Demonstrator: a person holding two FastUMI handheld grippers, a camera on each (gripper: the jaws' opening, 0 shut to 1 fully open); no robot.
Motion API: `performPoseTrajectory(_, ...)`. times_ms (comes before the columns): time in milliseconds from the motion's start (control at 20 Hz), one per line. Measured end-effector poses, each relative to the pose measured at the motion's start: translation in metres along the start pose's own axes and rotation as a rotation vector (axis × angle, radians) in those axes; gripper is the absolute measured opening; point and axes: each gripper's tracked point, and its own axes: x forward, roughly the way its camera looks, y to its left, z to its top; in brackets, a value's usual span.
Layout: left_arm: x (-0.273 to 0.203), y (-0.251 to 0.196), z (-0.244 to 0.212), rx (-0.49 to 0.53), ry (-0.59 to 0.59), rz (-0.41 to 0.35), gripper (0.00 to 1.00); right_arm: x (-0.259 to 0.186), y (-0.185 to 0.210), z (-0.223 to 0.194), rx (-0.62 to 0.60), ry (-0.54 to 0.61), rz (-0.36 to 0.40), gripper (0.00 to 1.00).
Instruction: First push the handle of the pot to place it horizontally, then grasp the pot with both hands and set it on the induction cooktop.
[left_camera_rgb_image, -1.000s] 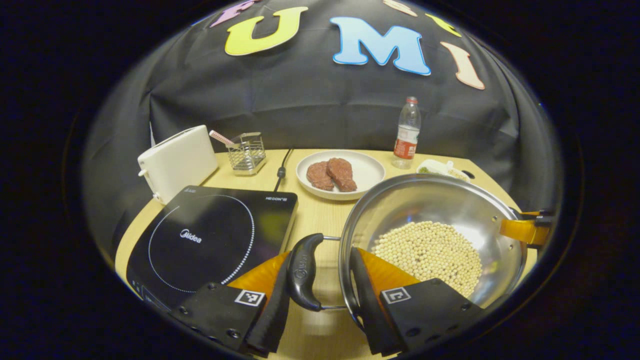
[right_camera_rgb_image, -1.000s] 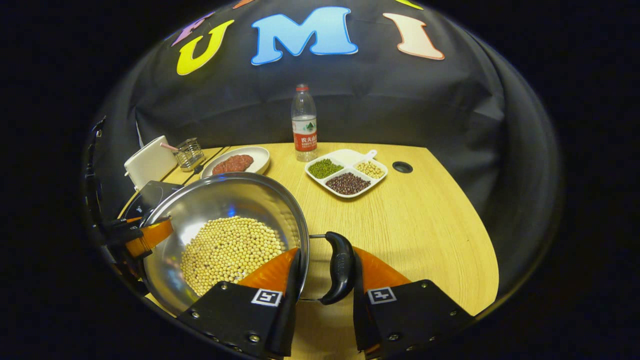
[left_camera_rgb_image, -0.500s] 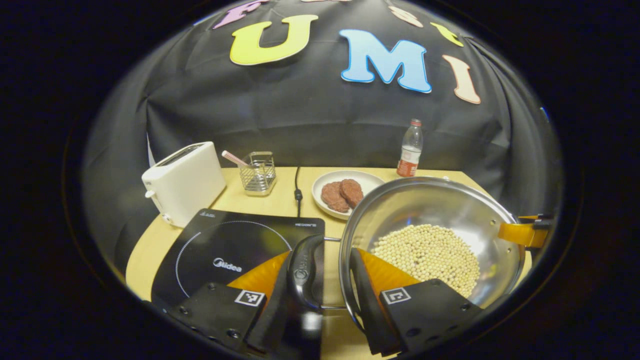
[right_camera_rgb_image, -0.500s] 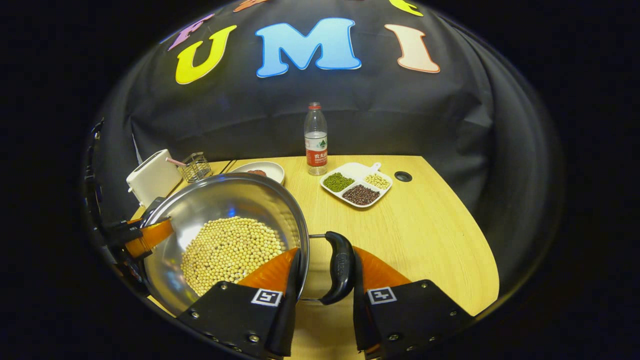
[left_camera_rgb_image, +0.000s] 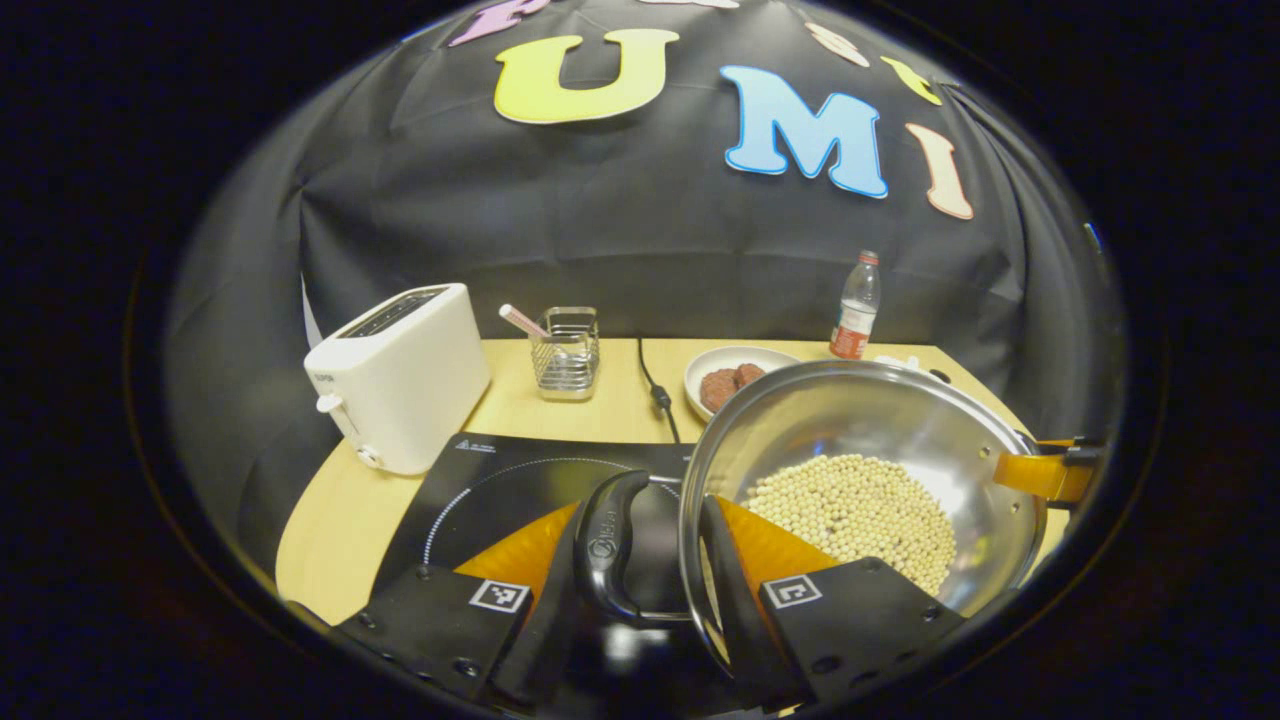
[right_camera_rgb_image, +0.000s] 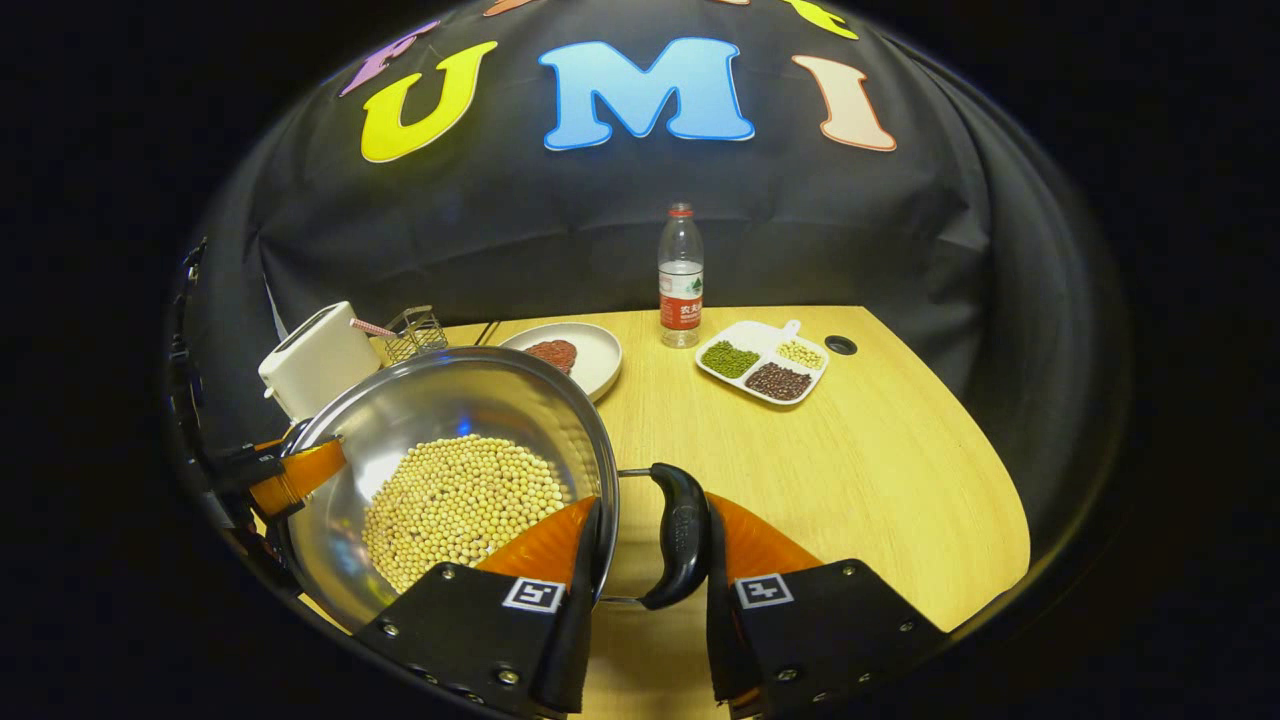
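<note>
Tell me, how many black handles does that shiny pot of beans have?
2. One handle is on the pot's side nearest the cooktop, between the left gripper's fingers. The other handle is on the opposite side, between the right gripper's fingers.

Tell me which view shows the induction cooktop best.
The left gripper view: the induction cooktop lies dark and flat ahead of the left claw, its ring marking visible. In the right gripper view the pot covers that side, so I cannot make it out.
</note>
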Motion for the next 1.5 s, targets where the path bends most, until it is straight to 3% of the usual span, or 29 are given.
performPoseTrajectory(200, 0.002, 0.033, 0.000, 0.003, -0.001, -0.005, 0.71, 0.002, 0.031, -0.002, 0.009, -0.003, -0.006, 0.47)
performPoseTrajectory(400, 0.001, 0.069, -0.001, 0.004, -0.003, 0.004, 0.75, 0.006, 0.065, -0.003, 0.014, -0.003, 0.001, 0.47)
performPoseTrajectory(550, 0.000, 0.100, 0.000, 0.004, -0.014, 0.022, 0.75, 0.010, 0.091, -0.006, 0.015, -0.003, 0.013, 0.47)
performPoseTrajectory(600, -0.001, 0.109, -0.002, 0.001, -0.013, 0.028, 0.66, 0.010, 0.101, -0.006, 0.014, -0.003, 0.018, 0.47)
performPoseTrajectory(650, -0.002, 0.119, -0.004, -0.001, -0.012, 0.034, 0.70, 0.011, 0.110, -0.007, 0.012, -0.001, 0.024, 0.47)
performPoseTrajectory(1150, -0.002, 0.194, -0.010, -0.034, -0.002, 0.102, 0.66, 0.025, 0.175, -0.014, 0.020, 0.010, 0.070, 0.47)
performPoseTrajectory(1300, 0.001, 0.207, -0.008, -0.034, -0.010, 0.111, 0.74, 0.029, 0.186, -0.011, 0.023, -0.009, 0.069, 0.47)
performPoseTrajectory(1350, 0.005, 0.211, -0.009, -0.034, -0.013, 0.120, 0.70, 0.031, 0.189, -0.010, 0.024, -0.017, 0.072, 0.47)
performPoseTrajectory(1400, 0.007, 0.215, -0.010, -0.036, -0.012, 0.128, 0.76, 0.032, 0.192, -0.010, 0.023, -0.025, 0.075, 0.49)
performPoseTrajectory(1450, 0.009, 0.218, -0.013, -0.050, -0.005, 0.145, 0.70, 0.031, 0.196, -0.007, 0.029, -0.036, 0.094, 0.50)
performPoseTrajectory(1500, 0.005, 0.219, -0.007, -0.063, -0.035, 0.165, 0.78, 0.029, 0.198, -0.001, 0.038, -0.063, 0.105, 0.51)
